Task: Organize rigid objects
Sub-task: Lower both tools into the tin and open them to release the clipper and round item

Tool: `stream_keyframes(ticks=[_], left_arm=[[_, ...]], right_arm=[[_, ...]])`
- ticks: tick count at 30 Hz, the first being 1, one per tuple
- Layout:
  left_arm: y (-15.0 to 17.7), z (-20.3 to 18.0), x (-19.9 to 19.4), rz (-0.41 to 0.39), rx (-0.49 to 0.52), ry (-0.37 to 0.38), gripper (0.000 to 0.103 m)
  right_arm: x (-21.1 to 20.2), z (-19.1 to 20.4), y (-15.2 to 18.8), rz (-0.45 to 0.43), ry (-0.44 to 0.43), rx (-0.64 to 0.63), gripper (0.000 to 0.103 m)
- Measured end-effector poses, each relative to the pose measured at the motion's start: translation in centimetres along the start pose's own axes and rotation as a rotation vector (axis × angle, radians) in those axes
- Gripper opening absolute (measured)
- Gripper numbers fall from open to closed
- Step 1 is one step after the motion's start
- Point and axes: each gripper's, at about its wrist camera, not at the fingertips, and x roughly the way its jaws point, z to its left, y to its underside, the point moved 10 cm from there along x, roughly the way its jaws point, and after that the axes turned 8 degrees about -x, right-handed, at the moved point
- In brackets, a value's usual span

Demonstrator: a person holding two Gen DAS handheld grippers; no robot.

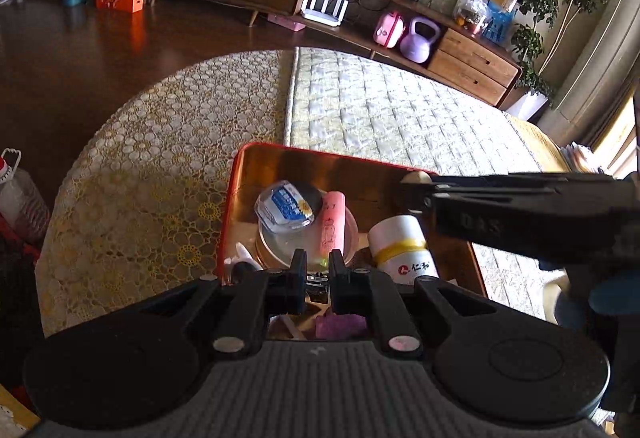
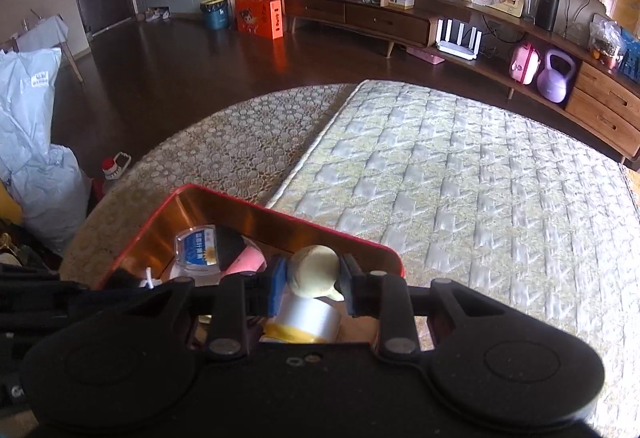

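A red tin box (image 1: 256, 152) with a coppery inside sits on the table; it also shows in the right wrist view (image 2: 192, 192). In it lie a clear case with a blue label (image 1: 286, 208), a pink tube (image 1: 332, 224), a clear round lid (image 1: 280, 242), a white bottle with a yellow band (image 1: 400, 244) and a purple block (image 1: 340, 326). My left gripper (image 1: 317, 266) is over the box, its jaws nearly closed on a small metal clip (image 1: 317, 284). My right gripper (image 2: 312, 274) is shut on a cream round-headed piece (image 2: 314, 270) above the white bottle (image 2: 308, 318); it reaches in from the right in the left wrist view (image 1: 416, 178).
The round table carries a lace cloth (image 1: 160, 158) on the left and a quilted mat (image 2: 460, 178) on the right. A plastic jug (image 1: 20, 194) and pale bags (image 2: 32, 142) stand left of the table. A long wooden cabinet (image 2: 400, 22) lines the far wall.
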Motion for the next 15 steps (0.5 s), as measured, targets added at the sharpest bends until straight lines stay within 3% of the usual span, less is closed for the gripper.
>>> stream_keyframes(ticks=[15], left_arm=[[1.7, 0.5, 1.4, 0.052, 0.027, -0.007, 0.011]], right_arm=[[2.2, 1.0, 1.0, 0.066, -0.009, -0.027, 0.028]])
